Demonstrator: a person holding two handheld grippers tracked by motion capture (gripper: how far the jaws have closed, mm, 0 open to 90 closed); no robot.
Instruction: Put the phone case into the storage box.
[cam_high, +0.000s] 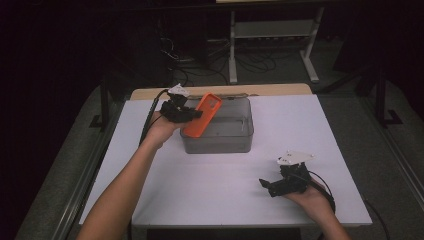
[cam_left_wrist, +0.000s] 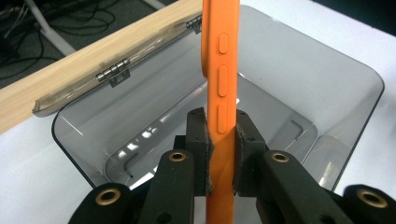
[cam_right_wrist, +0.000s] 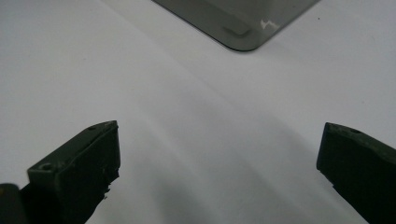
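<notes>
Orange, one phone case (cam_left_wrist: 221, 93) stands clamped edgewise in the left gripper (cam_left_wrist: 220, 135) above one grey bin (cam_left_wrist: 327, 88). The right gripper (cam_right_wrist: 219, 158), jaws wide apart, rests on the white table (cam_high: 225, 185).

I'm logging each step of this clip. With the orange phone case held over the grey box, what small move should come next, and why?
Probably lower the left gripper a little, to bring the orange phone case down into the grey box. Its jaws are shut on the case's edge, the case hangs tilted above the open box, whose lid is swung back. The right gripper rests open on the table.
</notes>
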